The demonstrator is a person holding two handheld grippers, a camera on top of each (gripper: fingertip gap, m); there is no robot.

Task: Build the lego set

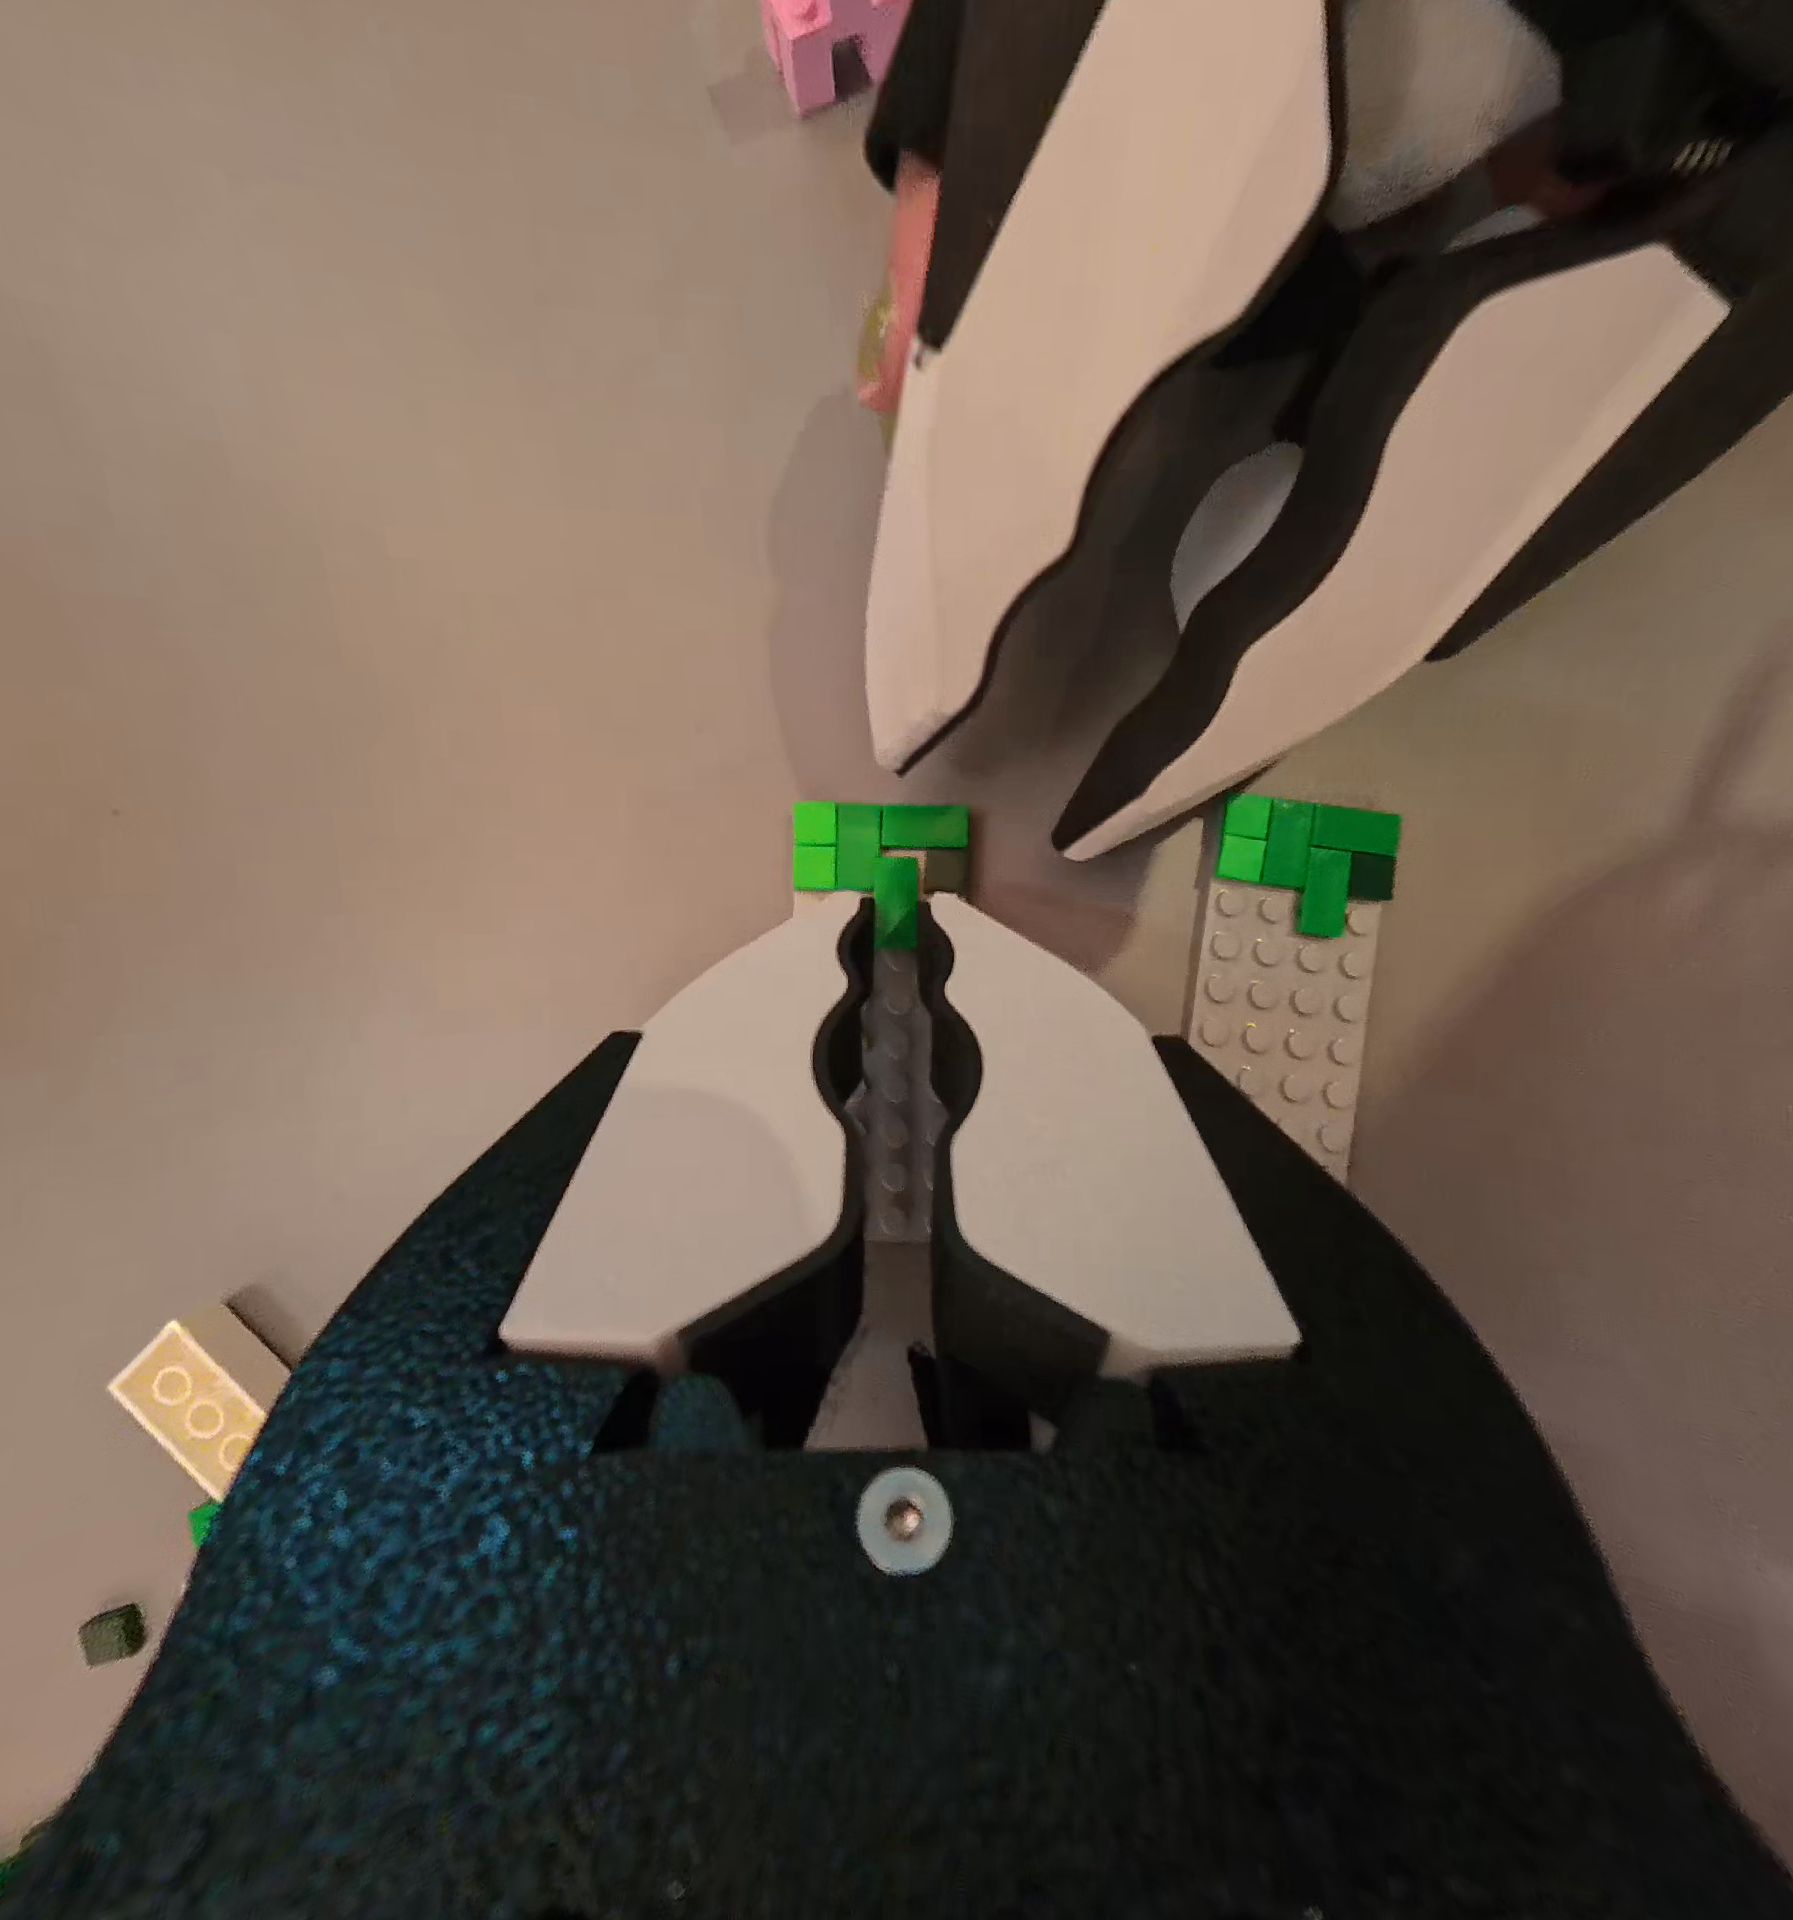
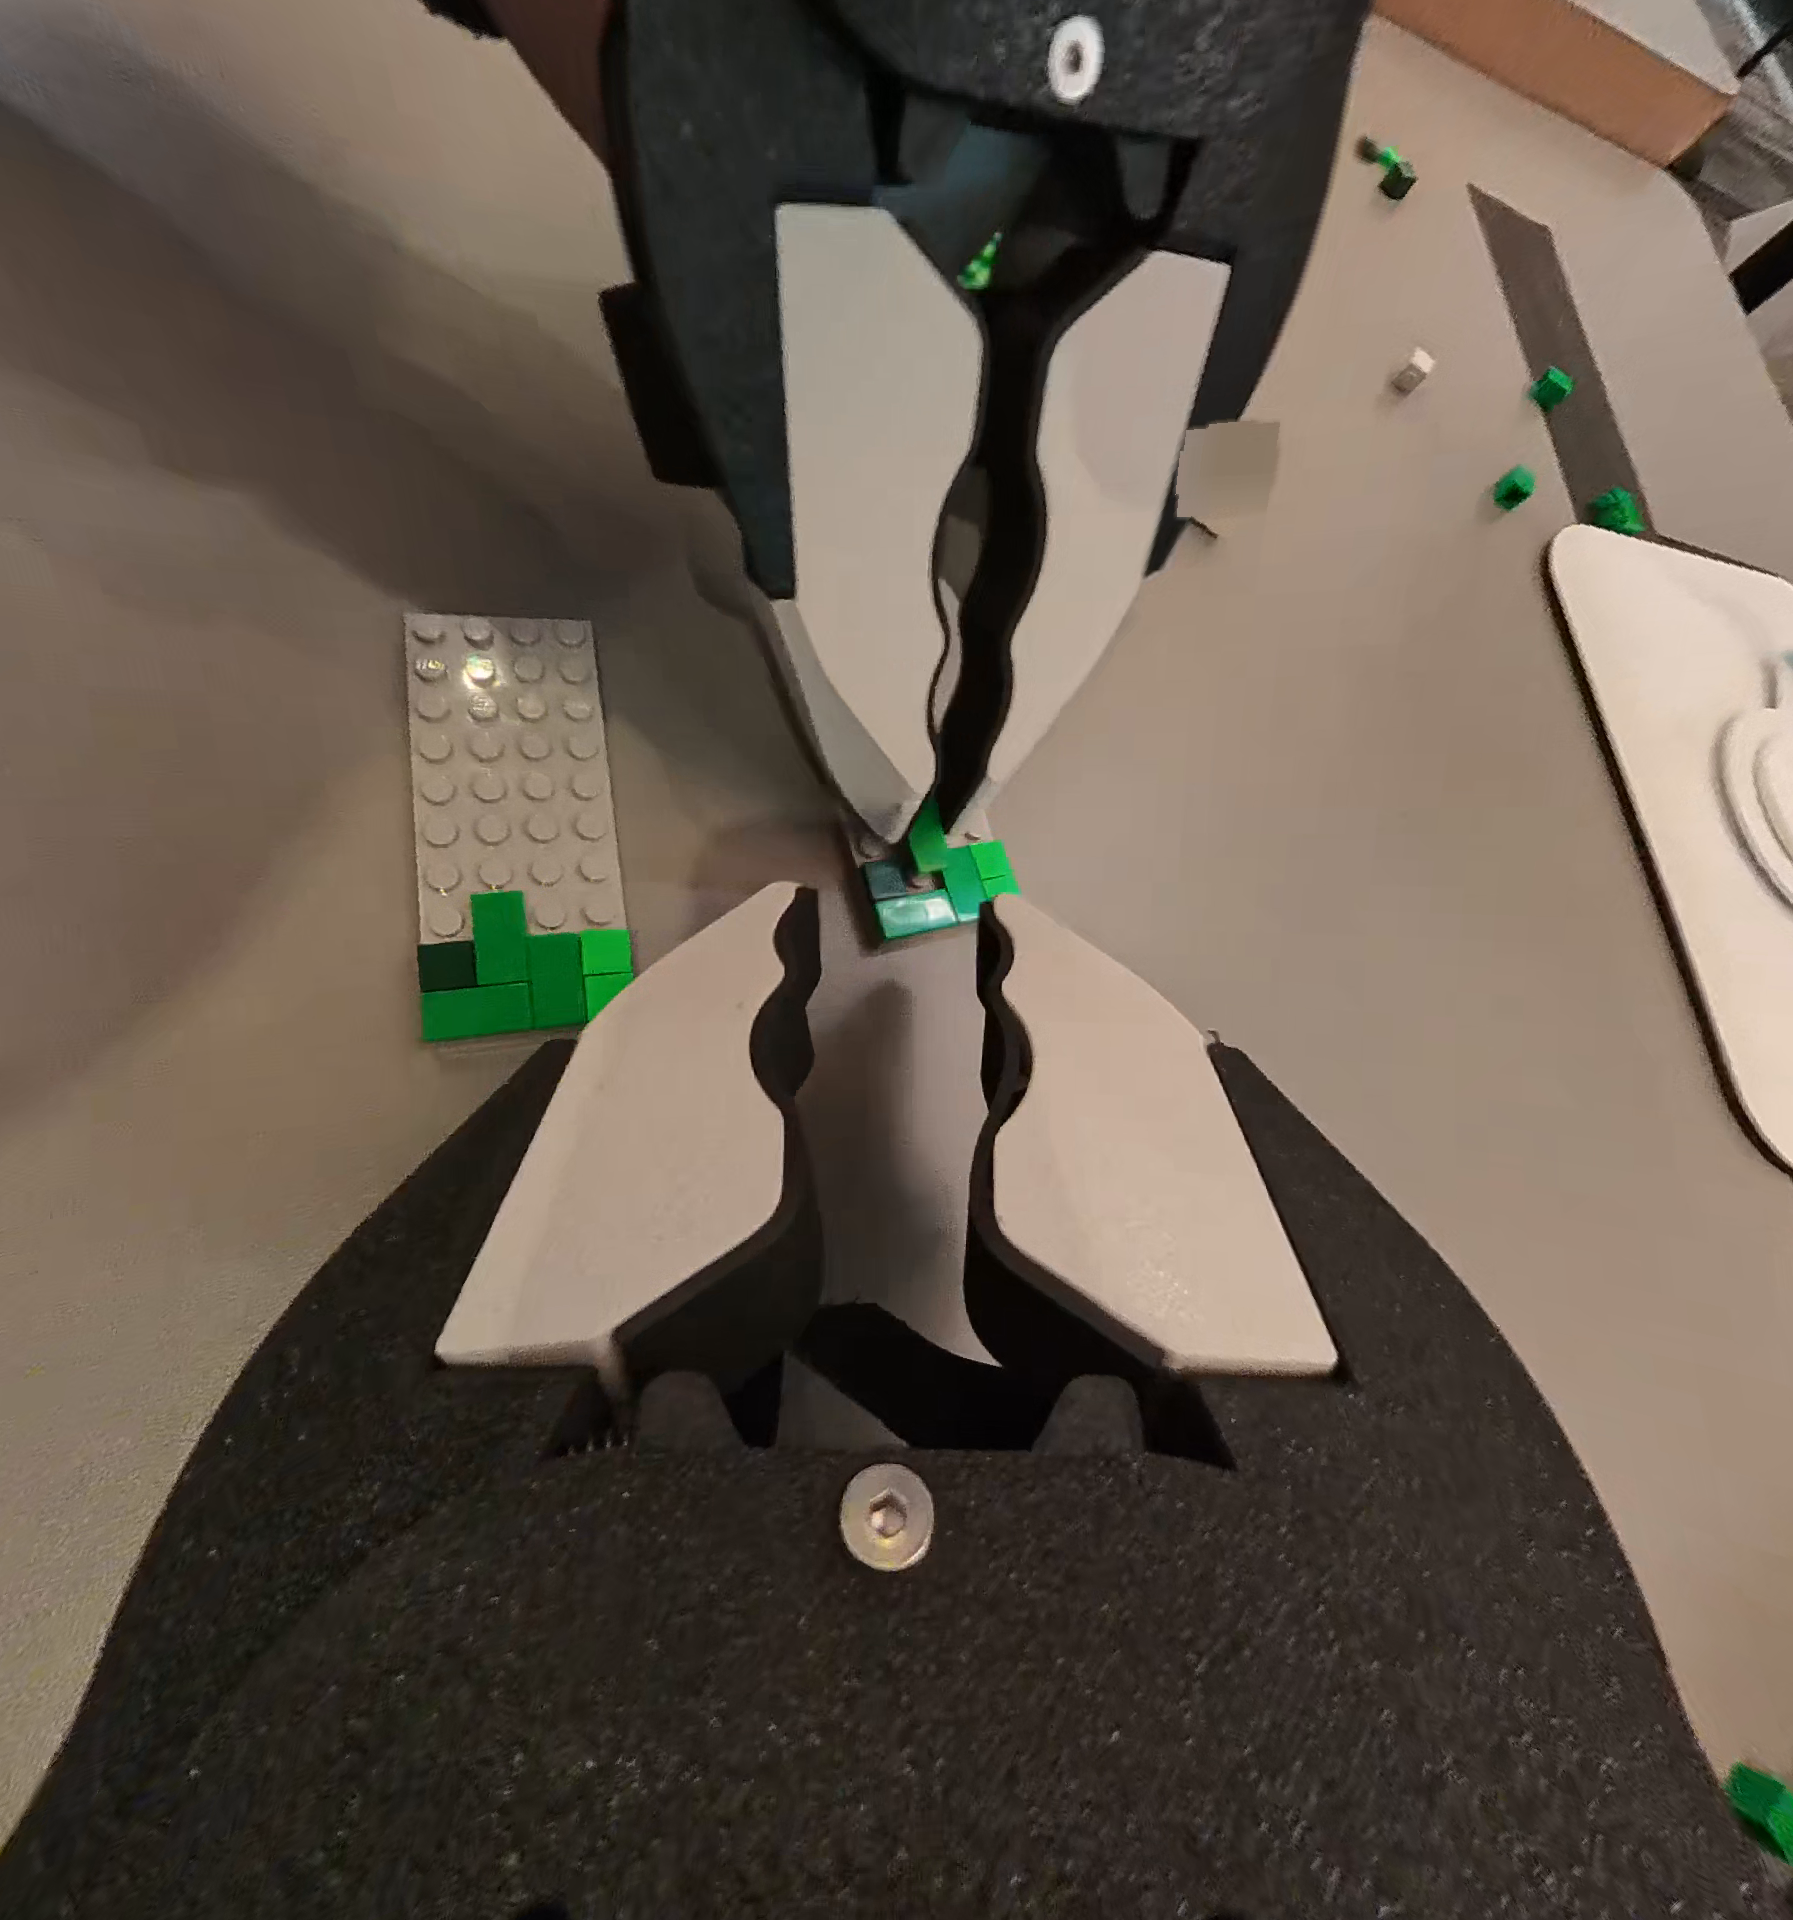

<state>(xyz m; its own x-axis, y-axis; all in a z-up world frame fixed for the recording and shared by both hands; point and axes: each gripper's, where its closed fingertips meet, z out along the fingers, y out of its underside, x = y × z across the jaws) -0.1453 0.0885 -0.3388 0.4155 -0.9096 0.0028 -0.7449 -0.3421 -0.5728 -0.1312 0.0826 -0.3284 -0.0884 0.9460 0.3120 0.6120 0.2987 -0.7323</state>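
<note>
my left hand-held gripper (image 1: 894, 914) pinches a green tile (image 1: 894, 906), tilted, over the grey plate (image 1: 898, 1091). my right hand-held gripper (image 2: 887, 904) is released, just beside the plate.

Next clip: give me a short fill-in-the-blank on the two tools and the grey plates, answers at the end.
1. The left tool grips a small ____ tile over a grey plate.
2. The right tool is ____ and holds nothing.
3. The second grey plate has green tiles at one ____ only.

Answers: green; open; end
</note>
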